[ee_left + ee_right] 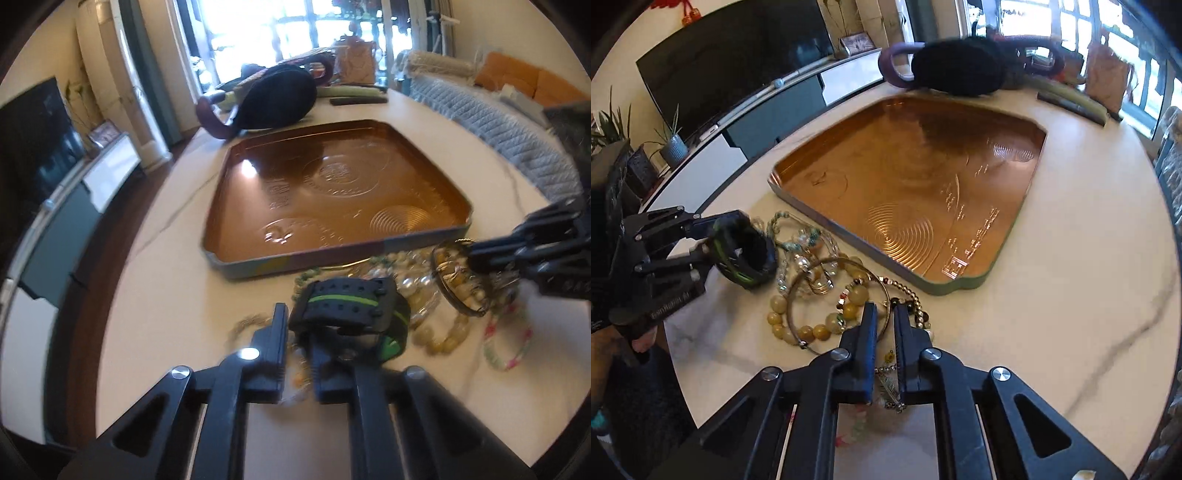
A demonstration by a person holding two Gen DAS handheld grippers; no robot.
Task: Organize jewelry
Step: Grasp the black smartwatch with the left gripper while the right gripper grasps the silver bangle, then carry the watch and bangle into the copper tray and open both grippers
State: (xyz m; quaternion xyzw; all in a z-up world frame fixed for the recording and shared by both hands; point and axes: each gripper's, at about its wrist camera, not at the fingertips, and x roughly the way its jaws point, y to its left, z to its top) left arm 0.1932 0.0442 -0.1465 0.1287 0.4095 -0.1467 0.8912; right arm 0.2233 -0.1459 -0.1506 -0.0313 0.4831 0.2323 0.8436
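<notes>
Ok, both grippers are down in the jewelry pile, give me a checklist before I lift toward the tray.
1. Left gripper shut on the black band: ok.
2. Right gripper shut on the wire bangle: ok, the pads close on its rim.
3. Bangle free of the yellow beads lying inside it: cannot tell.
4. Band clear of the clear beads beside it: cannot tell.
5. Tray empty and ready: ok.
6. Path from pile to tray unobstructed: ok.

Heaped bead bracelets (812, 317), thin bangle (836, 301) beside copper tray (960, 288).
</notes>
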